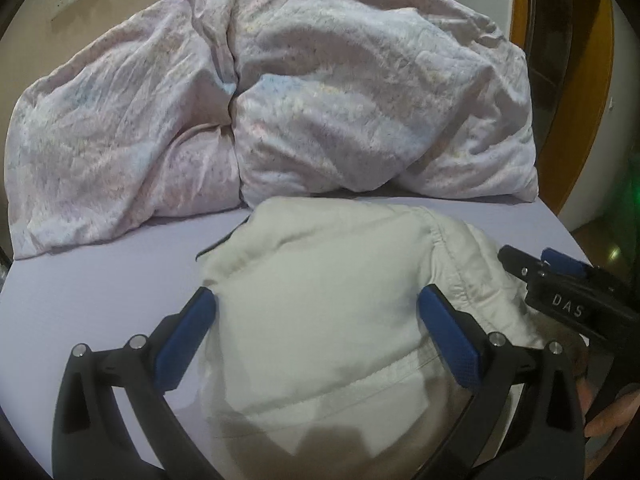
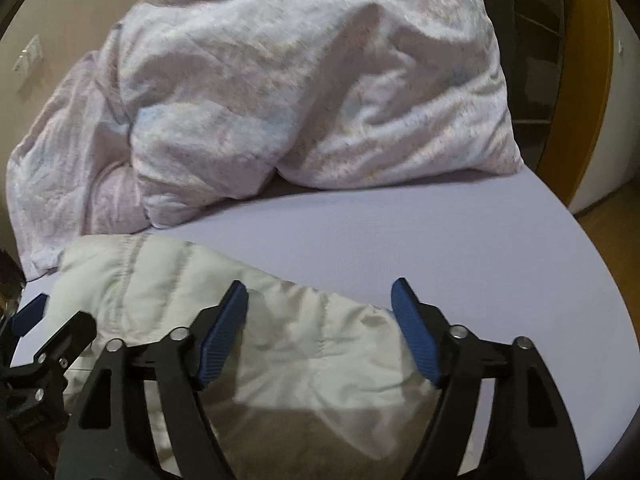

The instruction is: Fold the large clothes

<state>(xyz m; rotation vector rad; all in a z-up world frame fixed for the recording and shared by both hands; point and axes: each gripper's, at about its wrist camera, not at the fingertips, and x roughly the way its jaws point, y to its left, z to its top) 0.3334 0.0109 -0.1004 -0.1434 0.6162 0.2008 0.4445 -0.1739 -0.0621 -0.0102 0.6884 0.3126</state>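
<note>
A cream-white garment (image 1: 320,320) lies bunched in folds on the lavender bed sheet (image 1: 100,280). My left gripper (image 1: 318,300) hovers over its near part, blue pads spread wide on either side of the cloth and not pressing it. At the garment's right edge, the right gripper (image 1: 528,258) comes in from the side. In the right wrist view the garment (image 2: 280,340) lies under my right gripper (image 2: 320,286), which stands open with its left pad above the cloth and its right pad past the cloth's edge. The left gripper (image 2: 48,320) shows at the far left.
A crumpled pink-patterned quilt (image 1: 320,100) is heaped across the back of the bed. Bare sheet (image 2: 440,240) lies to the right of the garment. A wooden door frame (image 1: 592,120) and floor are beyond the bed's right edge. A fingertip (image 1: 604,424) of the person shows at lower right.
</note>
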